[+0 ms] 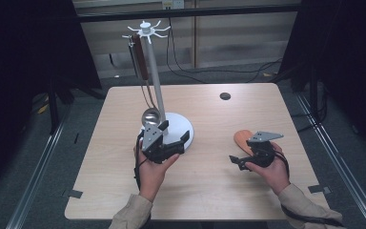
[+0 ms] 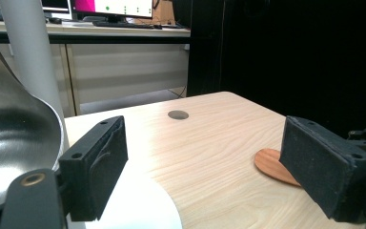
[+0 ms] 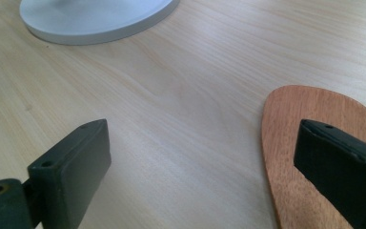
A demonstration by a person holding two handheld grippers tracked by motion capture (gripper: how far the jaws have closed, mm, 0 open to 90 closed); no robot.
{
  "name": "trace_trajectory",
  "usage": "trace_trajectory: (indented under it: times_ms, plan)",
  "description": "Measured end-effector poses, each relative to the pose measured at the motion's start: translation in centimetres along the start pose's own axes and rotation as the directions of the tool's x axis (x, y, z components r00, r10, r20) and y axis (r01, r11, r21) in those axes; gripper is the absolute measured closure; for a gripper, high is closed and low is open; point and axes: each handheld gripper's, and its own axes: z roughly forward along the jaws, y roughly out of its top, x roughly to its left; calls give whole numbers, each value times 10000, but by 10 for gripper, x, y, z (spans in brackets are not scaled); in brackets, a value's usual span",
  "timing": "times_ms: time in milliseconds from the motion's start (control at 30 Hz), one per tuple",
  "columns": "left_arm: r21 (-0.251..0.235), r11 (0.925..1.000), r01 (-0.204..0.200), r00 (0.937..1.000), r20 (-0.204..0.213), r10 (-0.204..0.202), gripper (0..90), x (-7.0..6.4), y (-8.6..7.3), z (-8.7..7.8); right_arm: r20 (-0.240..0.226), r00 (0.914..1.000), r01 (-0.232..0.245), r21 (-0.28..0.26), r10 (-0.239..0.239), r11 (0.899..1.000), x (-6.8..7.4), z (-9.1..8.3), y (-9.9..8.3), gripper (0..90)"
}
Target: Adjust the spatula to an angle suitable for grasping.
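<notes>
A white utensil stand (image 1: 154, 76) rises from a round base (image 1: 177, 125) at the table's middle. From one of its top hooks hangs a steel ladle (image 1: 148, 116) with a wooden handle. My left gripper (image 1: 175, 131) is open just in front of the base, right of the ladle bowl (image 2: 14, 138), with nothing between its pads (image 2: 100, 167). A flat wooden spatula (image 1: 243, 139) lies on the table at the right. My right gripper (image 1: 237, 162) is open low over it; one pad (image 3: 338, 162) covers the blade (image 3: 314, 119), the other (image 3: 76, 162) stands over bare wood.
The wooden table (image 1: 205, 191) has a small dark hole (image 1: 225, 96) at the back right. Cables run on the floor behind it. A desk with monitors (image 2: 109, 7) stands beyond the far edge. Dark curtains flank both sides.
</notes>
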Motion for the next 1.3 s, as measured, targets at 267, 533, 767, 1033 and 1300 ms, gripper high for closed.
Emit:
trace_trajectory:
  times_ms: [267, 533, 767, 1033, 1300]
  plan:
    - [445, 9990, -43, 9987, 501, 21, 148, -4, -4, 4, -41, 9997, -247, -155, 247, 9996, -9, -2, 0, 171]
    - [729, 9973, -136, 9961, 879, 72, 130, -7, -9, 9, 567, 9983, -163, 78, 158, 9998, -21, -1, -3, 241]
    - [973, 9953, 5, 9954, 957, -98, 112, -7, -10, 10, 981, 9949, -308, 616, 247, 9976, -28, 1, -9, 298]
    - [1071, 9939, -251, 9949, 1003, 143, 103, -8, -12, 11, 1609, 9861, -595, 1124, 409, 9919, -35, 0, -15, 355]
    - [1299, 9907, -395, 9917, 1263, 230, 96, -9, -15, 13, 1890, 9813, -656, 1540, 358, 9859, -38, 0, -18, 378]
